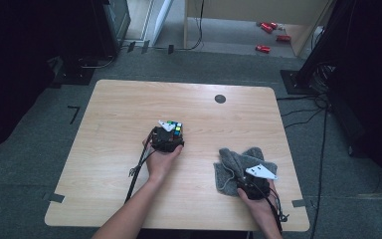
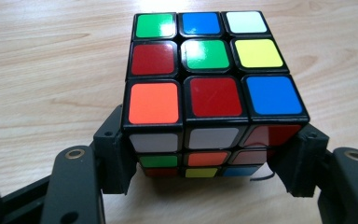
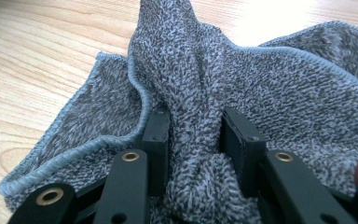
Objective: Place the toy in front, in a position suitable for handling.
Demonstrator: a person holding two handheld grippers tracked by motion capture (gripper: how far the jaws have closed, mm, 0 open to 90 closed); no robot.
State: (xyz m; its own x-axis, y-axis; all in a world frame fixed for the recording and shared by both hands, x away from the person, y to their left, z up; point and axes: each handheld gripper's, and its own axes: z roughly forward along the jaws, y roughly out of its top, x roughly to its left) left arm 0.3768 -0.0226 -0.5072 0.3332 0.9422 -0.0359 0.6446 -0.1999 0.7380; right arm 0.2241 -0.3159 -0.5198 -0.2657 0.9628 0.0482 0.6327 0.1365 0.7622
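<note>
A scrambled colour cube [image 2: 209,56] stands on the wooden table [image 1: 124,109] near its middle, also seen as the cube [image 1: 176,128] from above. My left gripper [image 2: 209,161] is shut on it, one jaw pressed against each lower side, and the left gripper [image 1: 170,135] sits just in front of the cube. At the front right lies a crumpled grey towel cloth [image 1: 231,162]. My right gripper [image 3: 193,135] is shut on a raised fold of the cloth [image 3: 279,84], which bunches between the jaws; the right gripper [image 1: 241,177] is at the cloth's near edge.
A small dark round disc [image 1: 220,98] sits in the tabletop at the back. Cables trail from both grippers towards the front edge. Beyond the table are dark equipment stands [image 1: 308,64] and red objects [image 1: 268,30] on the floor.
</note>
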